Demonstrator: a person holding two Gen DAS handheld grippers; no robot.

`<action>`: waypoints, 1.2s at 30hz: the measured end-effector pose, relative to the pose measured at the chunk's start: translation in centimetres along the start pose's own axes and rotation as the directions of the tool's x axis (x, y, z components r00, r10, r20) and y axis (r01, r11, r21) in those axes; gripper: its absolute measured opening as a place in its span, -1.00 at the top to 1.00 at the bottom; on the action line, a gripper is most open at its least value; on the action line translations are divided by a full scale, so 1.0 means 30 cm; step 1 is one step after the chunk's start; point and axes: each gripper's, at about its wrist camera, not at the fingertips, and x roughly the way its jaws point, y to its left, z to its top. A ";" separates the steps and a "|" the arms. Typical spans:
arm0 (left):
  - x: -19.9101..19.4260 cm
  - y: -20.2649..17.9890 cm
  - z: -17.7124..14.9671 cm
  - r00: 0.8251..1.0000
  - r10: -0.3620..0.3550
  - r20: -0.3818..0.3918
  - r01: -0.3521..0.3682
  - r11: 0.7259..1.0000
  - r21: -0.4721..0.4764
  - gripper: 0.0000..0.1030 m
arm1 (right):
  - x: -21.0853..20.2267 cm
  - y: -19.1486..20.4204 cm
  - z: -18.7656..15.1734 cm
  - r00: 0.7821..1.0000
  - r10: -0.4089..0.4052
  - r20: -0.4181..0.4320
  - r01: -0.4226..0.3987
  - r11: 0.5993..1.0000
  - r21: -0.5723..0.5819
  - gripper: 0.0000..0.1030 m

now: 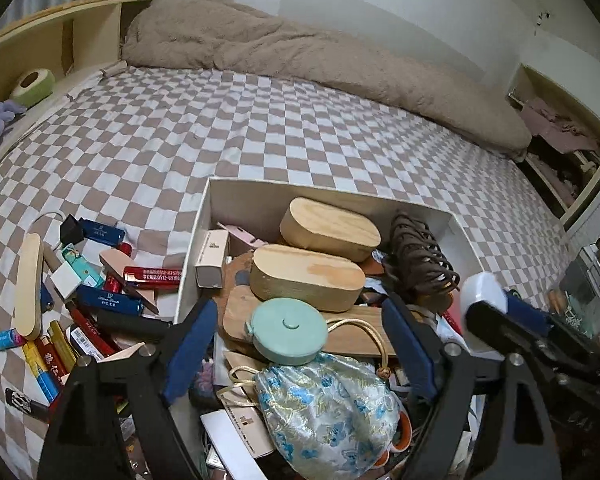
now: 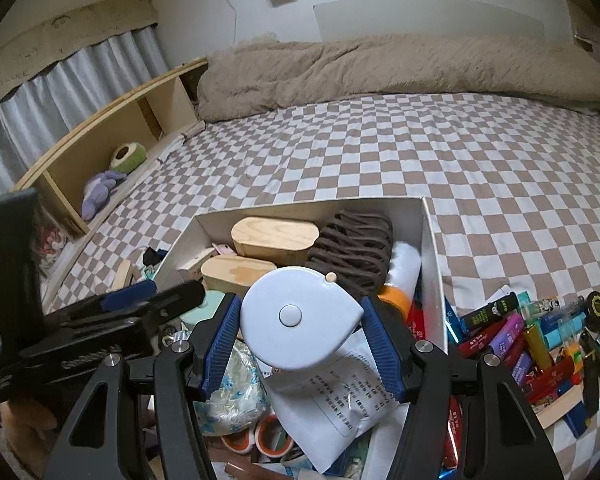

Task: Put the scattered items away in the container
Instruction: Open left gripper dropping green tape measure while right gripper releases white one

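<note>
Inside white box (image 1: 452, 220): two wooden cases (image 1: 306, 278); left gripper (image 1: 300, 344) wide, right gripper (image 2: 300, 330) clamping white tape measure (image 2: 296, 316).

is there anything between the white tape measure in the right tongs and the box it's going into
Nothing visible blocks it. The right tongs grip the white tape measure directly over the open box. Below lie only the box's own contents, a printed paper and a floral pouch.

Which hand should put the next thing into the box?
Right. The right gripper already holds the white tape measure above the white box. The left gripper is open with nothing in it, over the teal tape measure.
</note>
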 end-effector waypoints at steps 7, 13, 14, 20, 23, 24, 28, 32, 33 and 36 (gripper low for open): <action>-0.075 0.040 0.010 0.996 0.042 0.079 -0.042 0.999 0.004 -0.64 | 0.038 0.019 0.012 0.999 0.004 -0.037 -0.004 1.000 -0.001 -0.21; -0.135 0.087 0.016 0.987 0.067 0.145 -0.064 0.998 -0.021 -0.64 | 0.091 0.065 0.034 0.997 0.006 -0.077 -0.007 1.000 -0.022 -0.21; -0.143 0.092 0.017 0.986 0.066 0.153 -0.063 0.998 -0.023 -0.64 | 0.101 0.075 0.036 0.996 0.002 -0.084 -0.004 1.000 -0.029 -0.21; -0.174 0.116 0.021 0.983 0.051 0.178 -0.047 0.998 -0.031 -0.64 | 0.158 0.113 0.033 0.991 -0.017 -0.130 0.011 0.999 -0.050 -0.21; -0.168 0.126 0.018 0.983 0.048 0.176 -0.043 0.999 -0.030 -0.64 | 0.185 0.127 0.025 0.987 -0.042 -0.155 0.030 0.997 -0.078 -0.21; -0.166 0.127 0.017 0.984 0.045 0.174 -0.041 0.999 -0.028 -0.64 | 0.189 0.124 0.023 0.987 -0.052 -0.154 0.040 0.996 -0.080 -0.39; -0.161 0.131 0.015 0.986 0.039 0.165 -0.034 0.999 -0.028 -0.64 | 0.169 0.116 0.026 0.991 -0.046 -0.124 0.038 0.997 -0.067 -1.00; -0.162 0.132 0.015 0.986 0.035 0.165 -0.030 0.999 -0.029 -0.64 | 0.132 0.099 0.029 0.993 -0.044 -0.111 0.038 0.998 -0.051 -1.00; -0.162 0.132 0.015 0.986 0.033 0.165 -0.028 0.999 -0.030 -0.64 | 0.121 0.095 0.029 0.993 -0.046 -0.106 0.042 0.998 -0.047 -1.00; -0.162 0.131 0.014 0.986 0.034 0.164 -0.029 0.999 -0.028 -0.64 | 0.062 0.083 0.030 0.994 -0.077 -0.071 0.072 0.995 -0.067 -1.00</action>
